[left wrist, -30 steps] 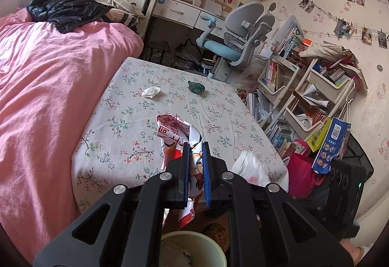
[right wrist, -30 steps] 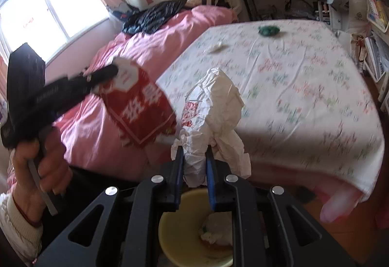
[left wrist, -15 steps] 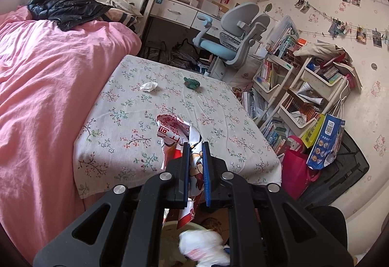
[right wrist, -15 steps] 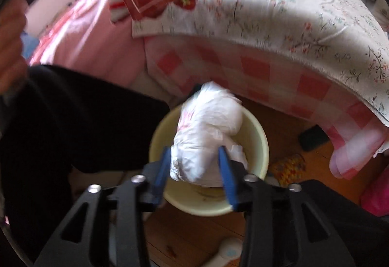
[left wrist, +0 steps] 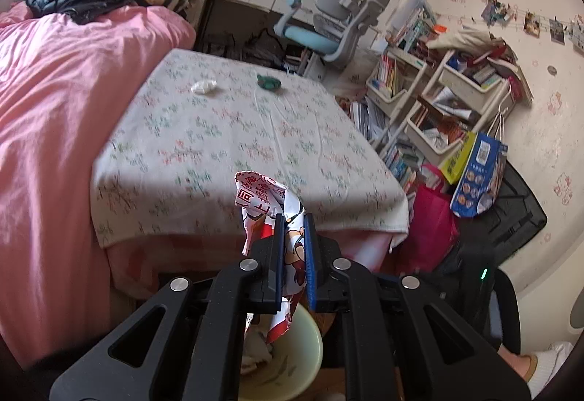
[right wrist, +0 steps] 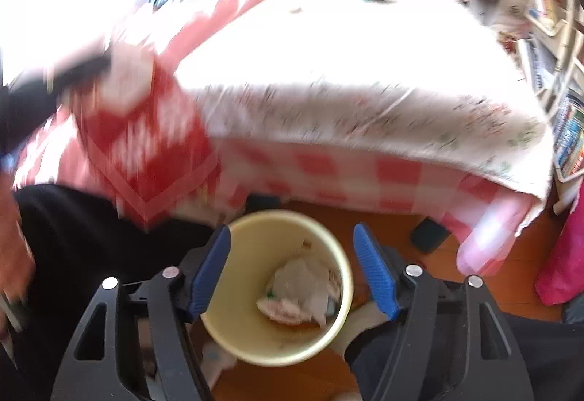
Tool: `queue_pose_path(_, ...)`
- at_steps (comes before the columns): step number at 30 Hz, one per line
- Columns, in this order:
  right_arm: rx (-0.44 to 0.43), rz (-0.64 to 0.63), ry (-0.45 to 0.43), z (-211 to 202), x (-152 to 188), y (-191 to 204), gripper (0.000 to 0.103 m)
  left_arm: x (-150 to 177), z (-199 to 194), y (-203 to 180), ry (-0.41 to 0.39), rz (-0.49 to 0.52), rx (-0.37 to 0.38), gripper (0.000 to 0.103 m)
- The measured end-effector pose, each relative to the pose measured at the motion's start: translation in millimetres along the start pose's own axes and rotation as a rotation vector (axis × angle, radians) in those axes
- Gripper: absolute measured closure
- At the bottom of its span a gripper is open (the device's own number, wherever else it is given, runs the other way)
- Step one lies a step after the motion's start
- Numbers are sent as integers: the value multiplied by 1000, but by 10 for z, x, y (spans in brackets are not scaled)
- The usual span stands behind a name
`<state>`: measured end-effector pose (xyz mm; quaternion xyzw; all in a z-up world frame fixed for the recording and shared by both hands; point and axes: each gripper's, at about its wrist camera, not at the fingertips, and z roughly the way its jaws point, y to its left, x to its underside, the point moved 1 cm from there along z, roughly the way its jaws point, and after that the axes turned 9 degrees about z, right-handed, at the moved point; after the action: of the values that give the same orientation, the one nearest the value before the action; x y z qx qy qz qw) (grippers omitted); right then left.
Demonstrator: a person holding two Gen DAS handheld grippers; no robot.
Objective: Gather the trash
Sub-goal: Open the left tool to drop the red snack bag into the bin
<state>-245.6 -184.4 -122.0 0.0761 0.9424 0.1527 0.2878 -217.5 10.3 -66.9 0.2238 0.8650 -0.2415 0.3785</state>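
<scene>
Table with floral cloth [left wrist: 233, 131]: crumpled white paper [left wrist: 203, 86] and a small green object [left wrist: 268, 83] lie at its far end. Yellow trash bin [right wrist: 339, 295] on floor below the near edge, white wad [right wrist: 299, 295] inside. Right gripper [right wrist: 292, 269] above bin, jaws opening, nothing between. Left gripper [left wrist: 294, 247] pinches red-and-white snack wrapper [left wrist: 264, 200] above the bin.

Daylit; right view blurred, tablecloth [right wrist: 346, 47] overexposed.
</scene>
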Motion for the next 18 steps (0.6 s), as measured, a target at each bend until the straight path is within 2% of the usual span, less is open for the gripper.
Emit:
queue_pose_path(2, -9, 36, -36, -69, -33, -58, 35, 93, 36, -60, 36, 7, 7, 93)
queue_pose_path(8, -20, 60, -70, -107, -98, -83, 35, 291, 234, -191, 173, 51, 14, 90)
queue_pose_path(12, -14, 57, -77, -121, -82, -97, 32, 302, 246, -187, 178, 58, -26, 57)
queue_pose_path(18, -8, 49, -83, -107, -87, -85, 31, 249, 144, -66, 105, 5, -88, 43)
